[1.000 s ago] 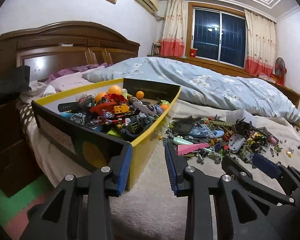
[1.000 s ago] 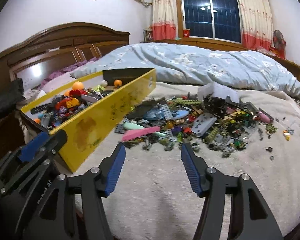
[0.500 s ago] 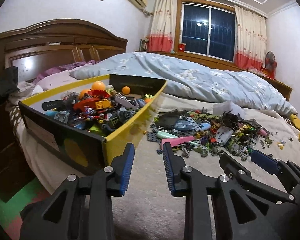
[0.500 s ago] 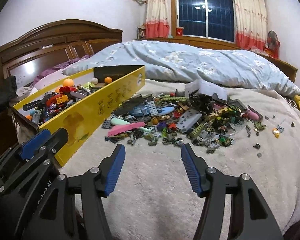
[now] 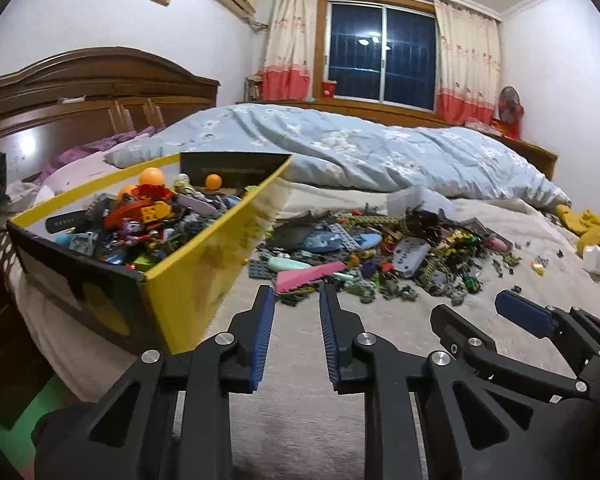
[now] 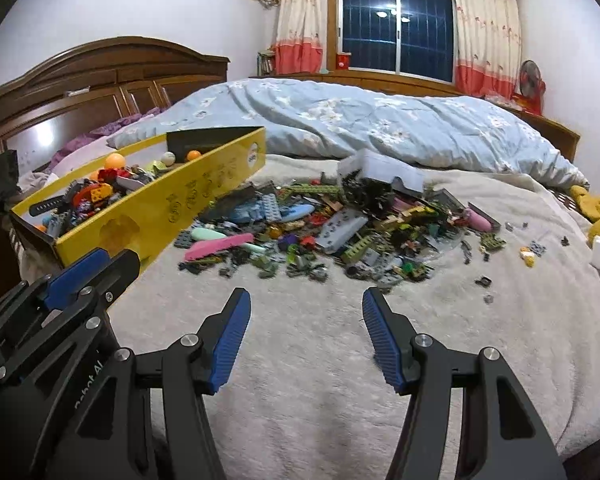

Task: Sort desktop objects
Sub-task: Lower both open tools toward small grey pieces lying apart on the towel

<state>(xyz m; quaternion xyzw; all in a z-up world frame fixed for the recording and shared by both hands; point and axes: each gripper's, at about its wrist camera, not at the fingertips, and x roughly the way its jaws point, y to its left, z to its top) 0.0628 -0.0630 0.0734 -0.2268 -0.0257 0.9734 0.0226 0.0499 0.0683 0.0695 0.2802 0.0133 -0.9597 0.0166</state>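
While my left tongs (image 5: 295, 300) are closing on nothing and my right tongs (image 6: 306, 304) gape wide and empty, both short of the brick pile (image 6: 332, 228) beside the yellow box (image 6: 171, 210), I risk scattering tangled neighbours.

The left gripper (image 5: 295, 300) hung low and forward, tilted a little downward, its blue-padded fingers (image 5: 264, 320) near each other and closing, with nothing between them. The right gripper (image 6: 306, 308) sat alongside it, just to its right, also angled downward. Its jaws stood wide apart and empty, blue pads (image 6: 380, 332) facing each other across a broad gap. Neither hand itself showed, only the black linkages behind the fingers.
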